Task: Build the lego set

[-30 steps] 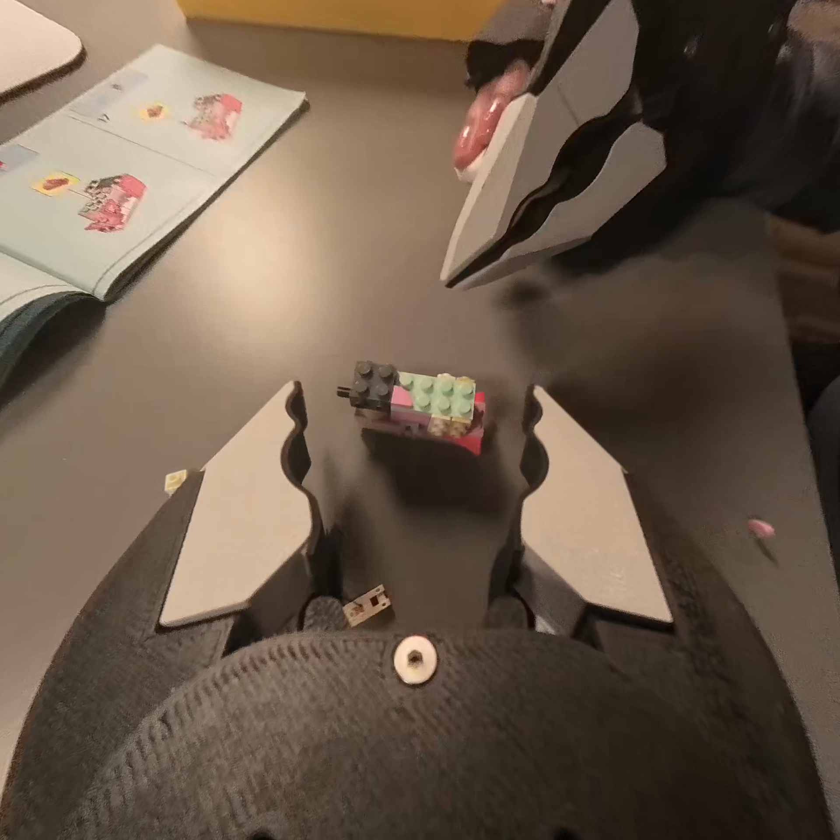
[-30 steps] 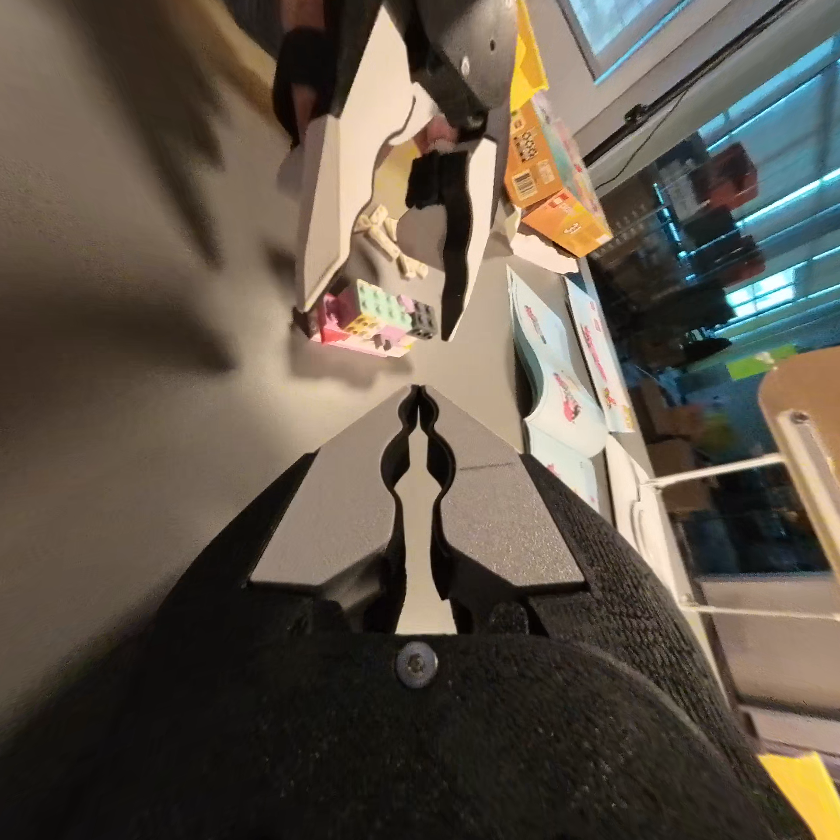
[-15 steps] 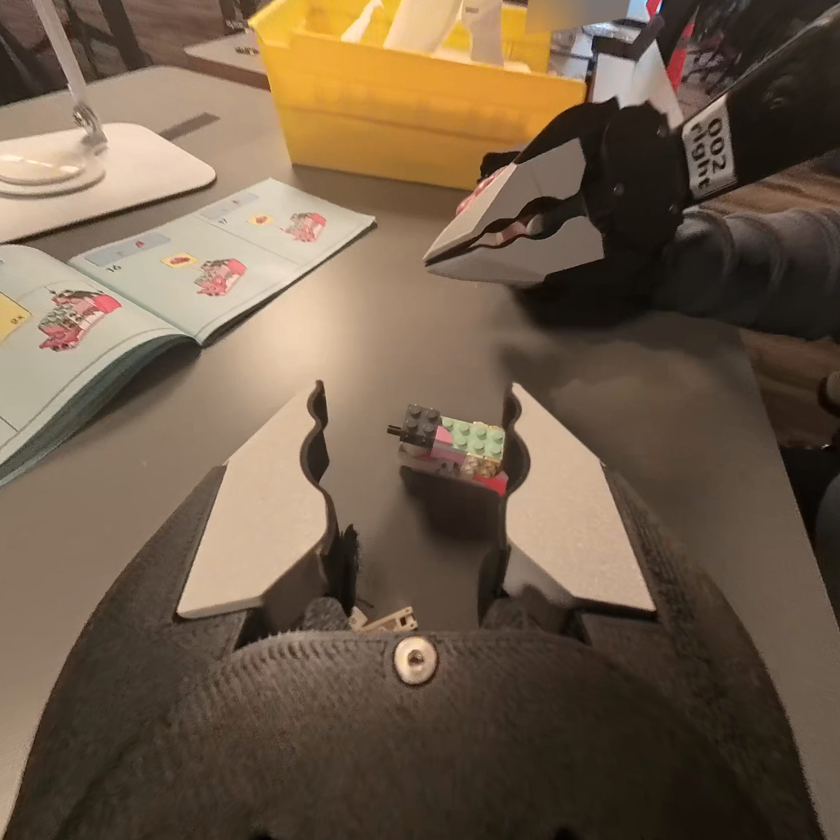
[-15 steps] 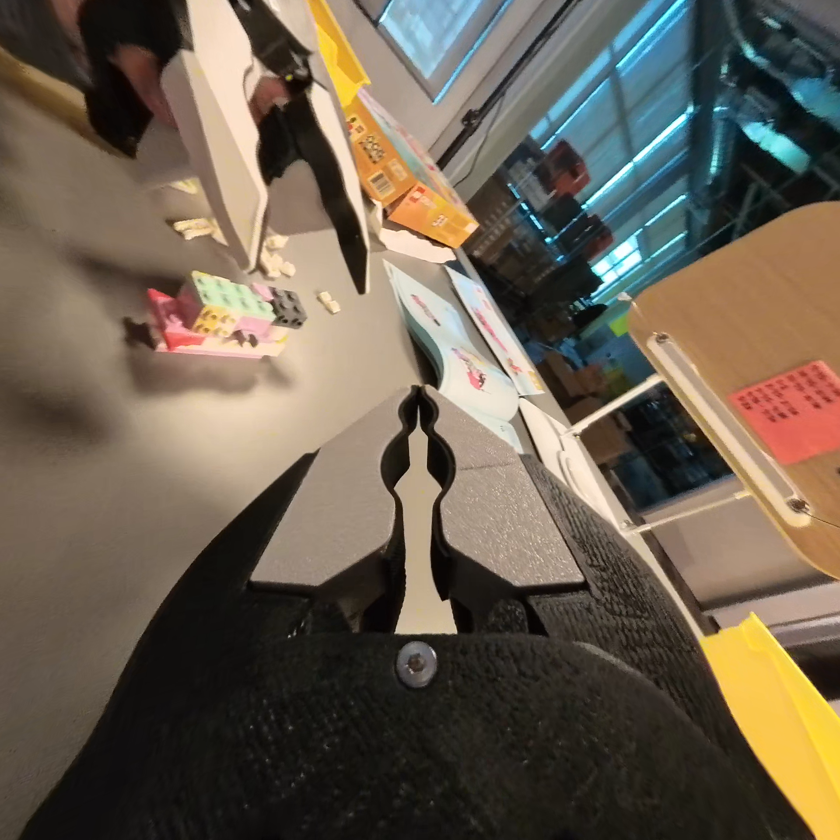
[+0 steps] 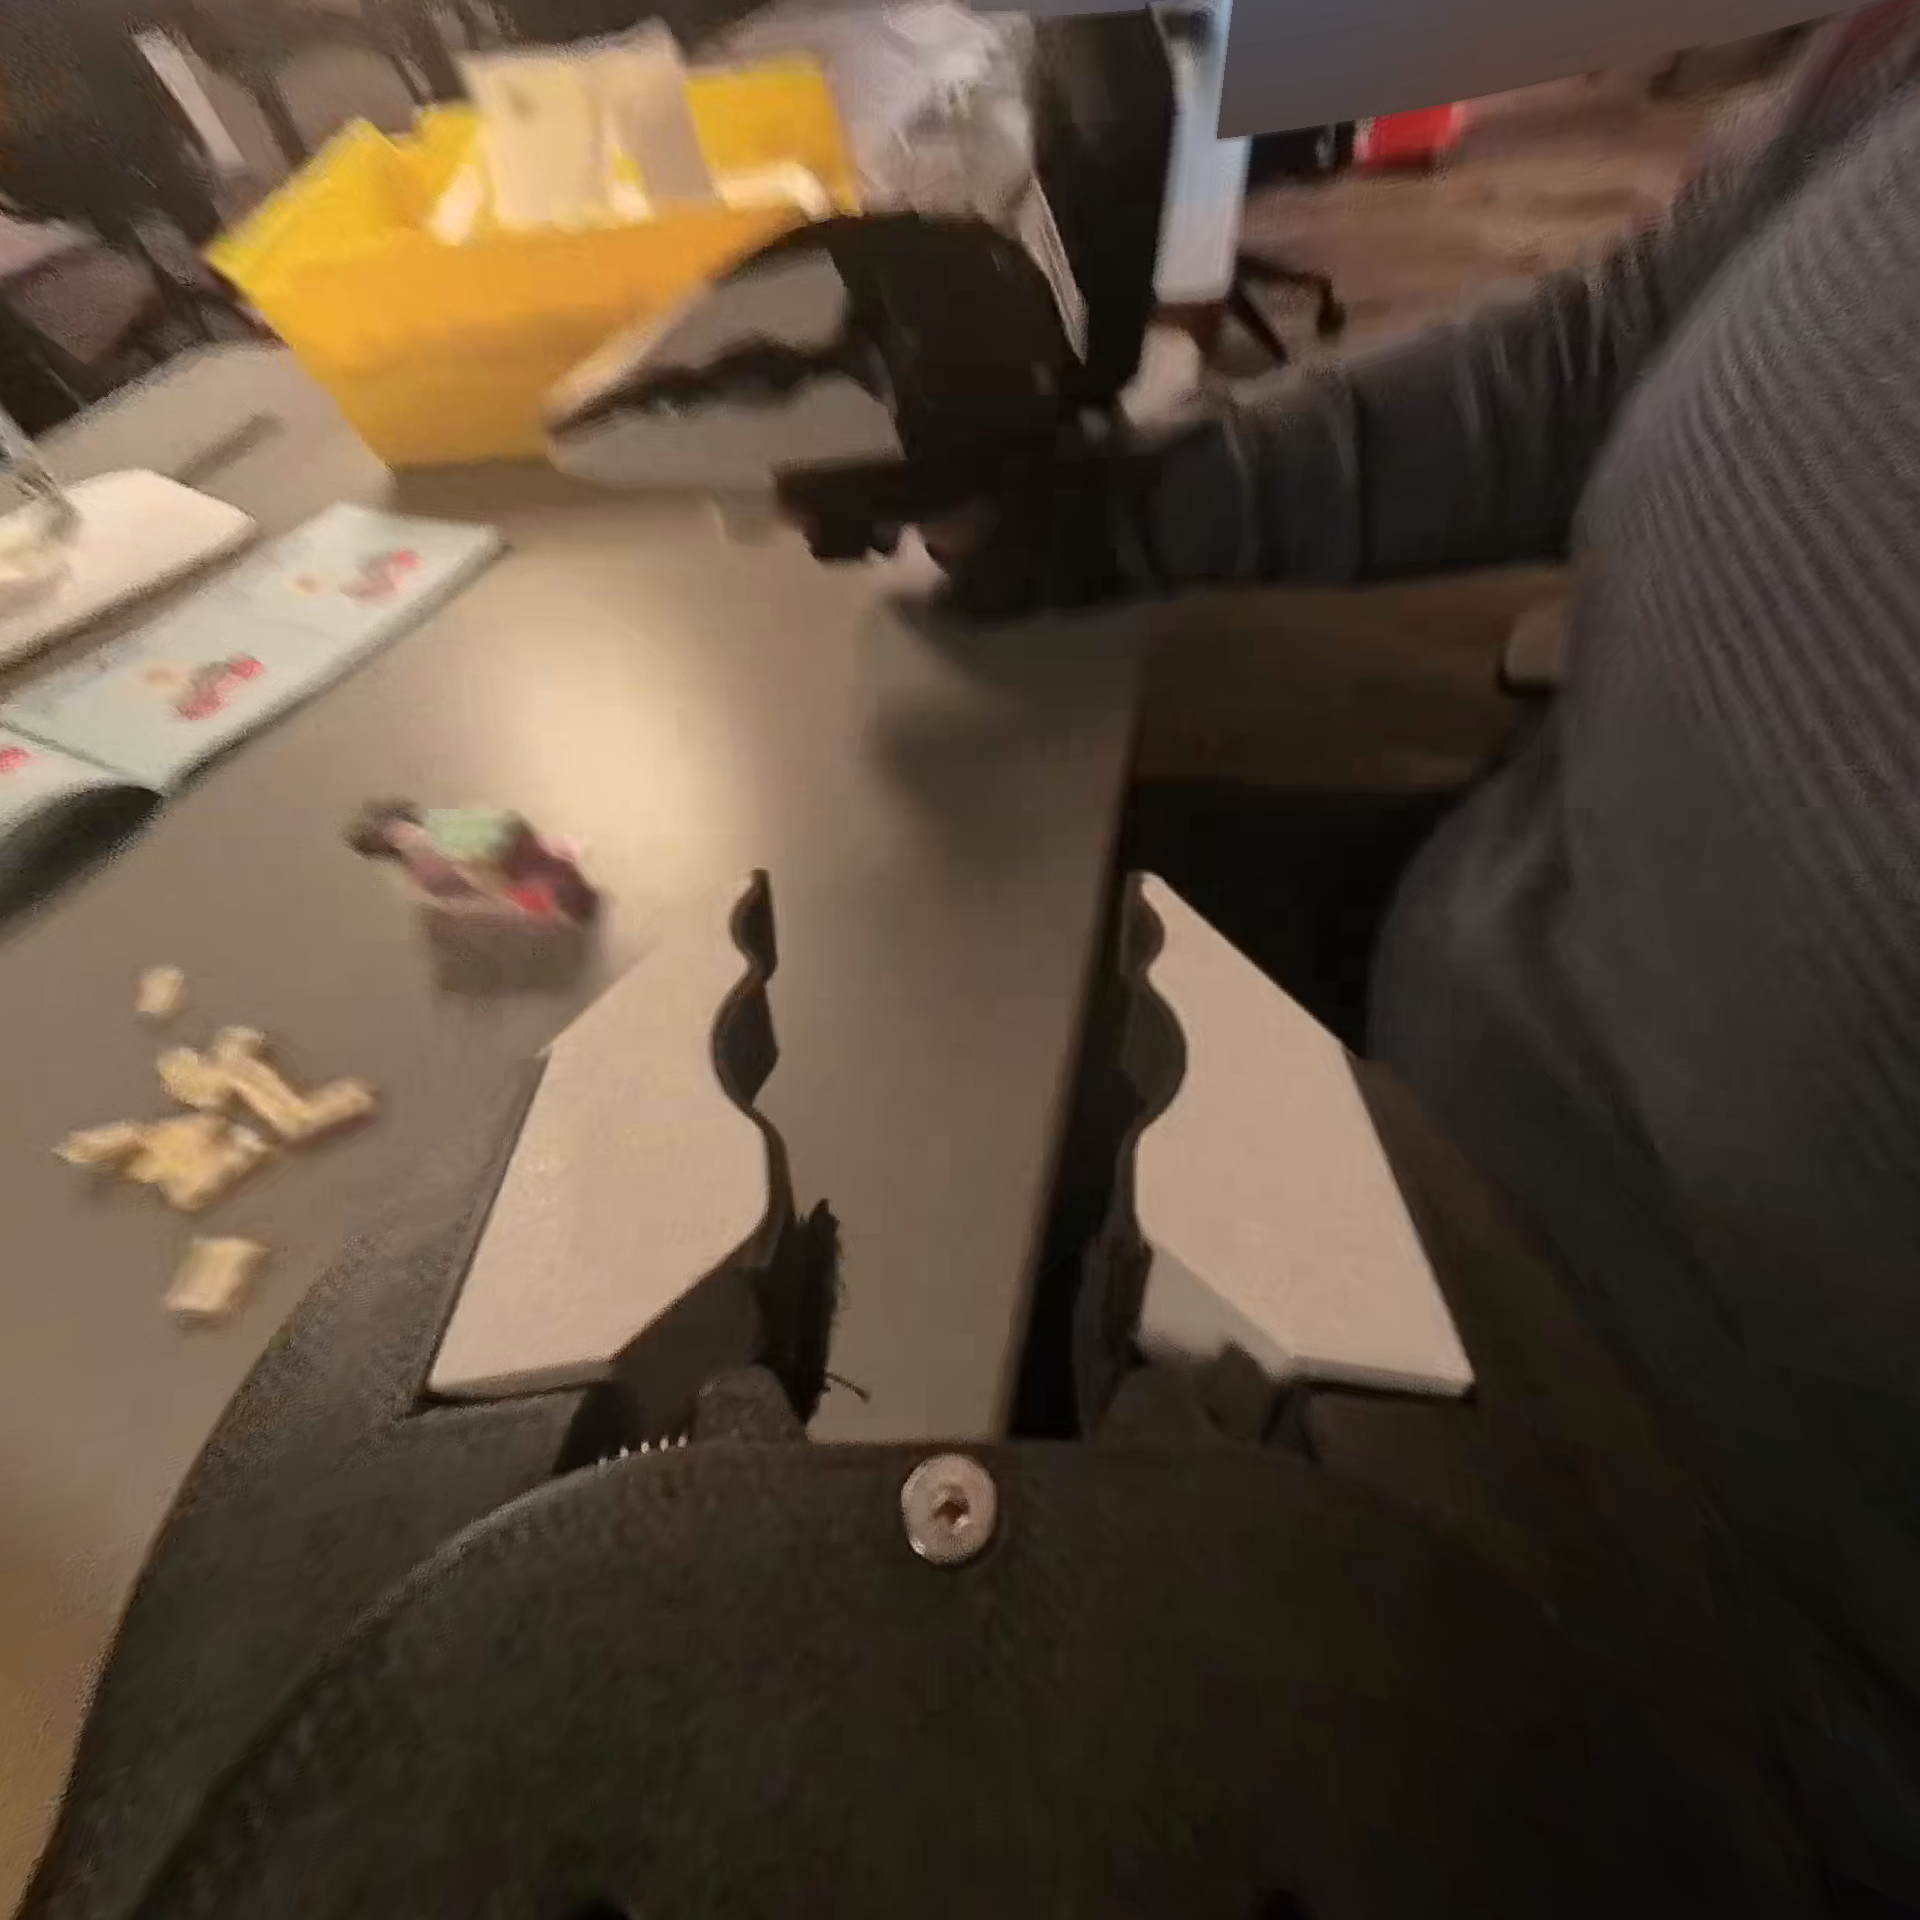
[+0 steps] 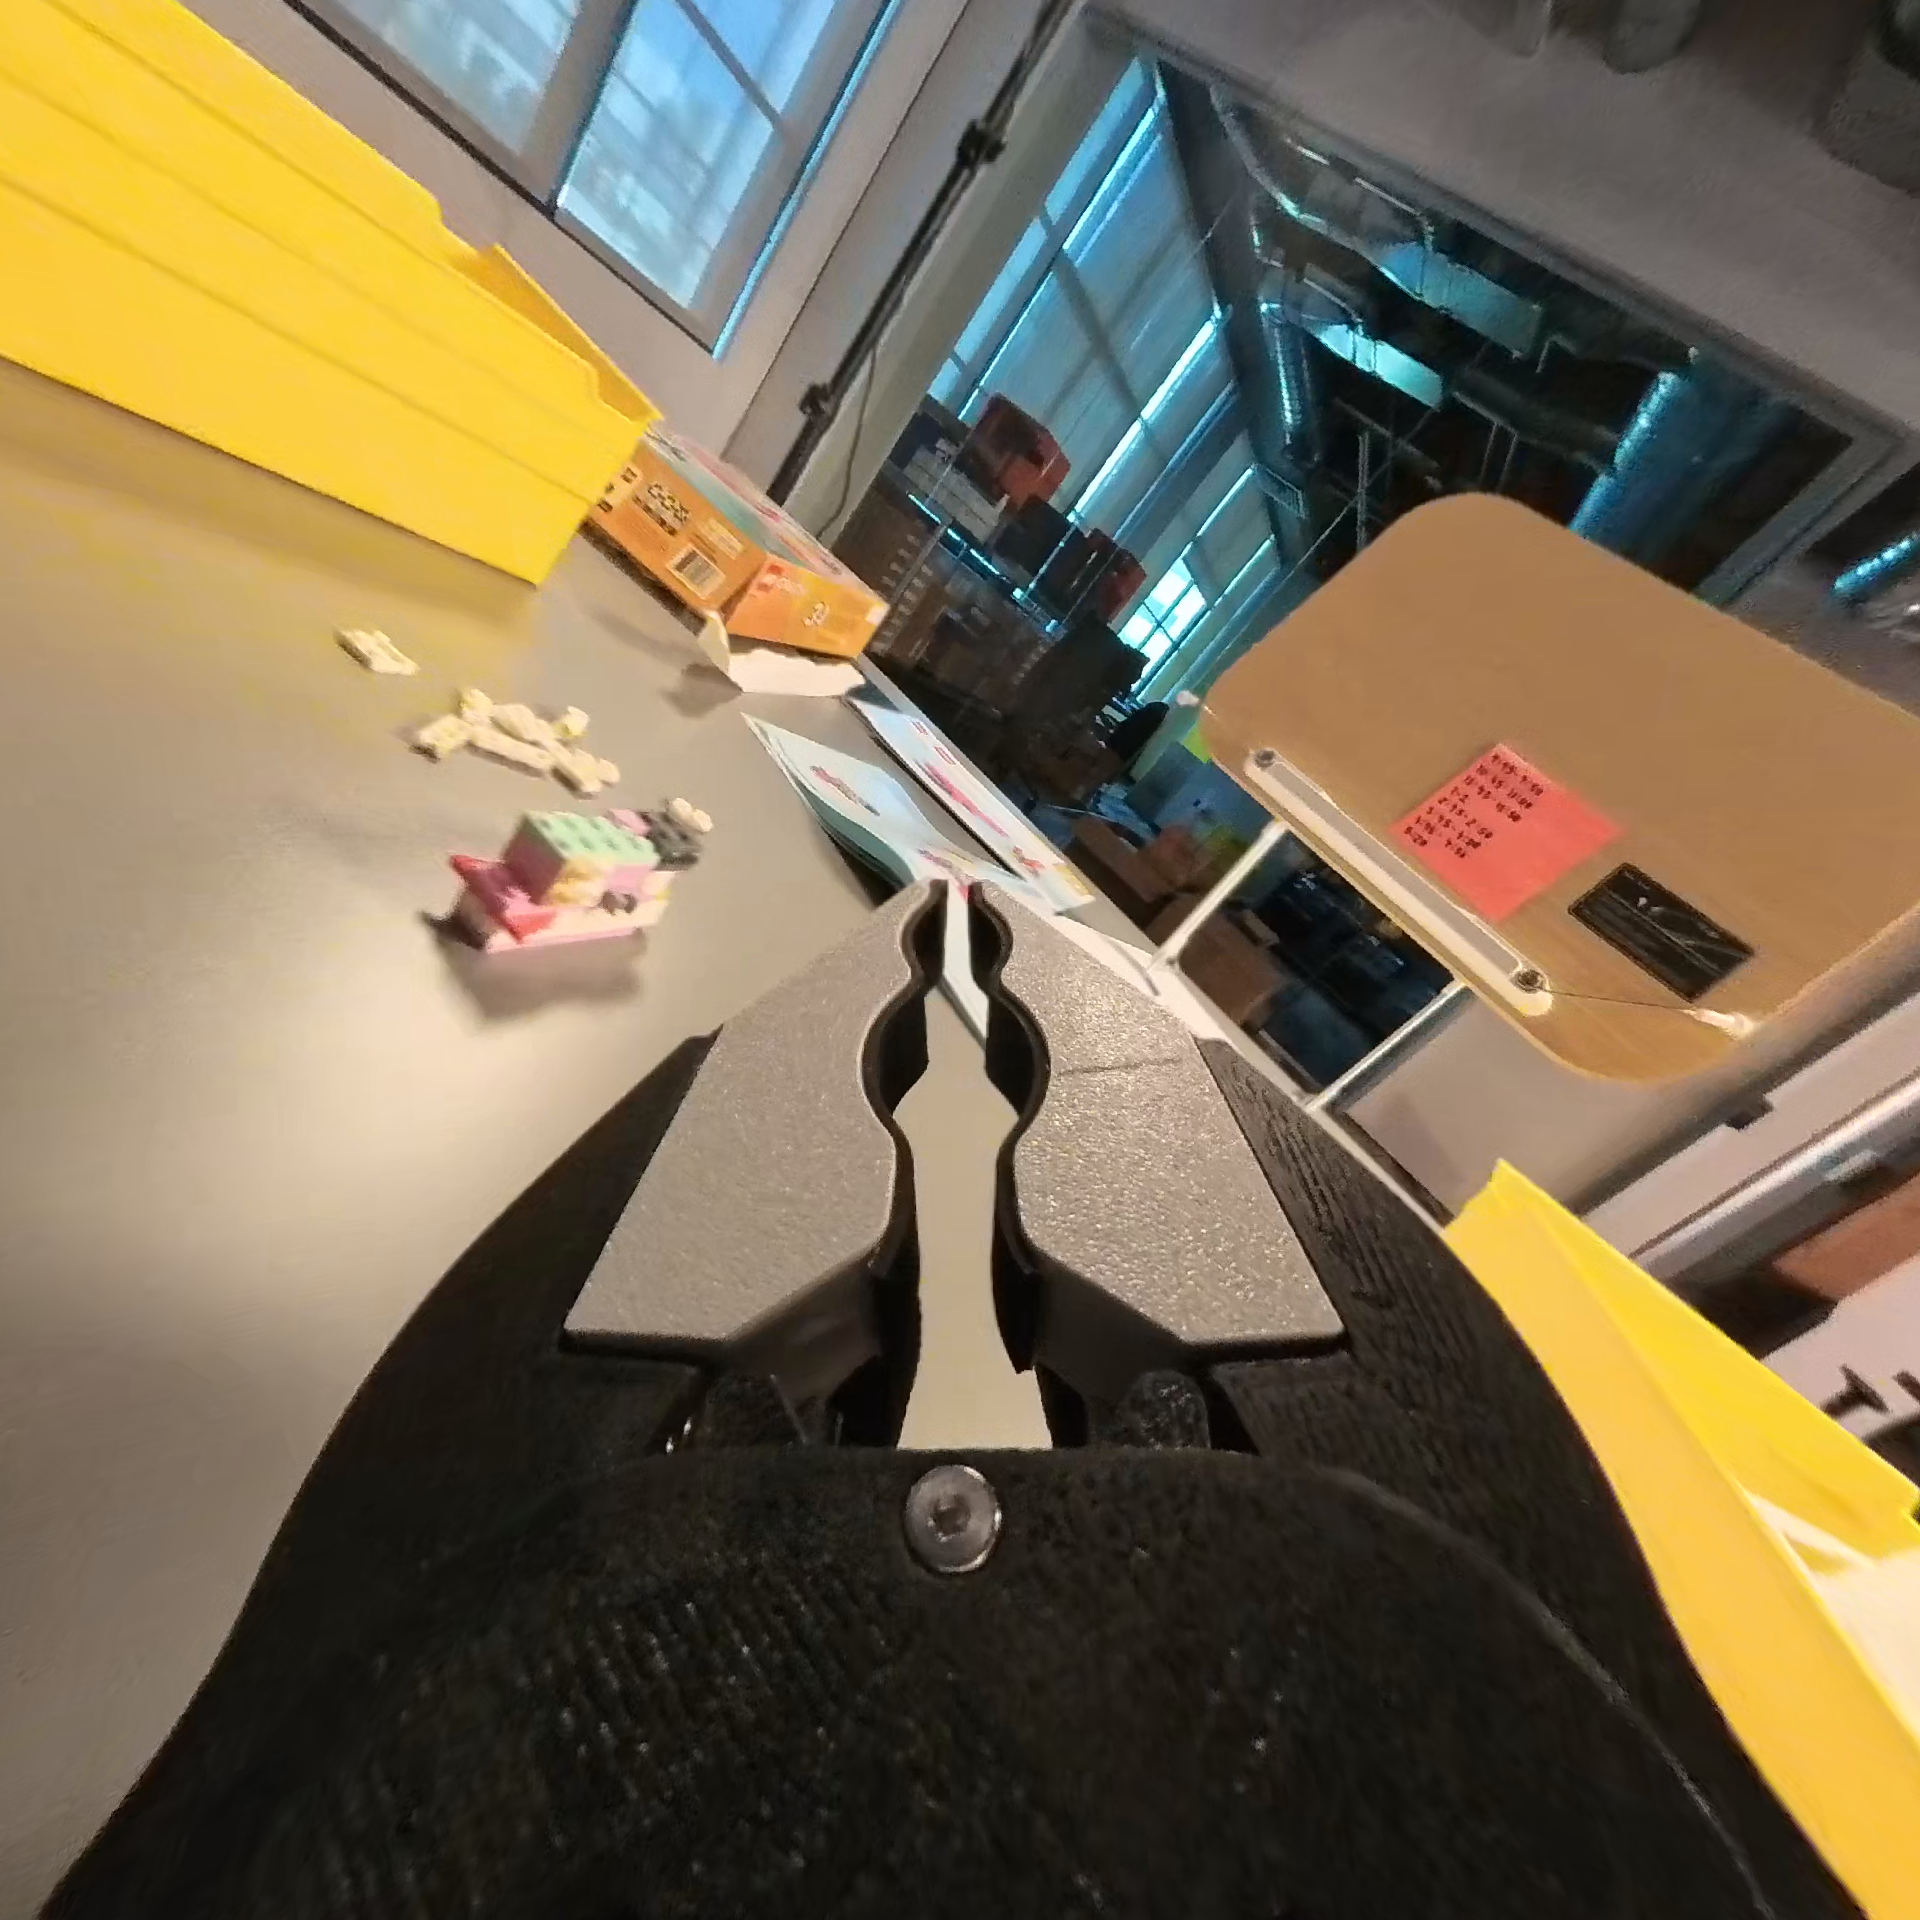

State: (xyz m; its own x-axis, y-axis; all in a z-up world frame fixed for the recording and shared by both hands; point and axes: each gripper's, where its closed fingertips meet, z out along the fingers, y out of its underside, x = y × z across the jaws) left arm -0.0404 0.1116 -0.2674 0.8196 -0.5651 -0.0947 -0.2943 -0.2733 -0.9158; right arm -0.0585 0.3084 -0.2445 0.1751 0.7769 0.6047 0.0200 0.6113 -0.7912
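In the left wrist view, which is blurred, the left gripper [image 5: 945, 904] hangs over the near right edge of the grey table [image 5: 665, 707], its two pale fingers [image 5: 644, 1143] standing well apart with only bare table top and the dark drop past the table edge between them, so nothing is in its grasp. The small brick model [image 5: 473, 862], pink, mint green and dark, sits on the table to the left of the left finger's tip, apart from it. Farther left lies a scatter of cream loose bricks [image 5: 208, 1122]. An open instruction booklet [image 5: 239, 644] lies toward the far left, and a yellow bin [image 5: 468, 332] stands at the back. The right gripper [image 5: 566, 416] shows above the table in front of the bin, its fingers drawn together, carried by a grey-sleeved arm [image 5: 1403, 468]. In the right wrist view, tilted, the right gripper [image 6: 958, 888] points low across the table [image 6: 208, 1039] with its dark grey fingers [image 6: 790, 1122] closed tip to tip, or all but, and nothing between them. The brick model [image 6: 566, 878] rests on the table to the left of the fingertips, clear of them, with the cream loose bricks [image 6: 509, 732] beyond it. The booklet [image 6: 904, 810] lies just past the fingertips, an orange box [image 6: 727, 551] behind it beside the yellow bin [image 6: 260, 312], and a wooden board [image 6: 1558, 779] with a pink note stands at the right
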